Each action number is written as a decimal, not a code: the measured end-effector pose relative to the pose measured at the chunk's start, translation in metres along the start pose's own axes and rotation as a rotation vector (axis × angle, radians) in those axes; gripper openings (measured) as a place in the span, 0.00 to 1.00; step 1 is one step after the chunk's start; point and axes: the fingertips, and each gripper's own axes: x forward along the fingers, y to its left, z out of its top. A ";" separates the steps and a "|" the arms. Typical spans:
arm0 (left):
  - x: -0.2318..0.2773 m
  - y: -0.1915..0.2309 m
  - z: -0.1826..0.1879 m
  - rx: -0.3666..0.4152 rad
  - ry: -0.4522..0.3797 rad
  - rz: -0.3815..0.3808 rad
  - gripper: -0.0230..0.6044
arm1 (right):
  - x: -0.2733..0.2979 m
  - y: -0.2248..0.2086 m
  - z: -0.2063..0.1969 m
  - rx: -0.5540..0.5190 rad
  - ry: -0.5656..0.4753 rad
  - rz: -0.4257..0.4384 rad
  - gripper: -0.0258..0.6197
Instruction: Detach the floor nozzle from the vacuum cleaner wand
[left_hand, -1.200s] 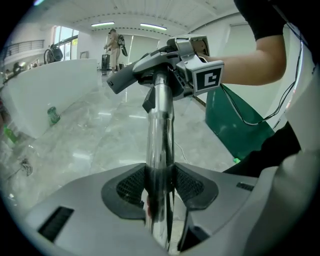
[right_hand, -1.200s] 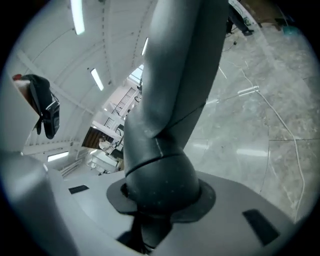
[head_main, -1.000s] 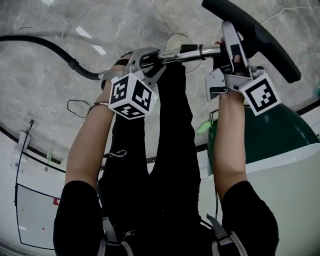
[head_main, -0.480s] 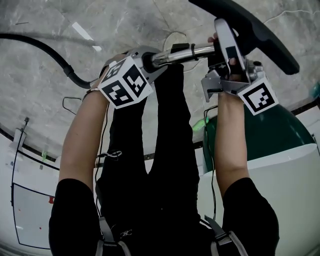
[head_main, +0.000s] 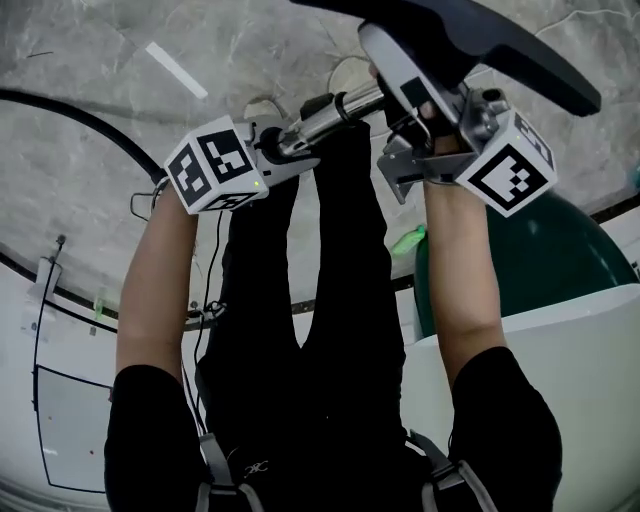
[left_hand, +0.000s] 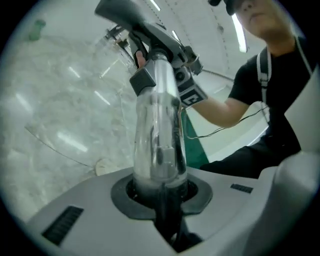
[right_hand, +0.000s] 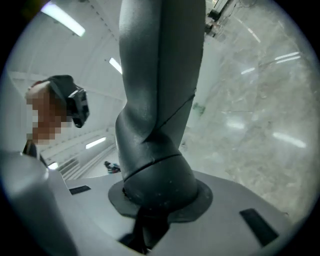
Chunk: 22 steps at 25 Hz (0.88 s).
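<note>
The black floor nozzle (head_main: 480, 40) is lifted at the top of the head view, its dark grey neck (right_hand: 155, 165) joined to the chrome wand (head_main: 320, 118). My right gripper (head_main: 415, 105) is shut on that neck, which fills the space between its jaws (right_hand: 150, 210). My left gripper (head_main: 285, 145) holds the wand (left_hand: 157, 130) a short way left of the joint. Its jaws are closing, with the tube seated between them. In the left gripper view the nozzle (left_hand: 132, 20) shows beyond the wand's far end. Nozzle and wand are still connected.
A black hose (head_main: 80, 110) curves over the marble floor at the left. A dark green round object (head_main: 550, 270) and a white surface (head_main: 560, 380) lie at the right, and a white board (head_main: 50, 400) at the lower left. The person's black trousers (head_main: 300, 330) fill the middle.
Both grippers have risen and tilted, and the nozzle has swung higher in the view. The left gripper has rolled, its cube has moved left, and its jaws have narrowed onto the wand.
</note>
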 end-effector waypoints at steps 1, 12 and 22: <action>0.003 0.009 0.001 0.023 0.004 0.090 0.16 | -0.002 -0.010 0.003 0.015 -0.009 -0.094 0.20; 0.025 0.057 -0.031 0.103 0.113 0.226 0.14 | -0.033 -0.072 0.011 -0.041 -0.103 -0.448 0.19; 0.004 0.121 -0.127 0.046 0.236 0.467 0.14 | -0.069 -0.104 0.078 -0.171 -0.163 -0.356 0.19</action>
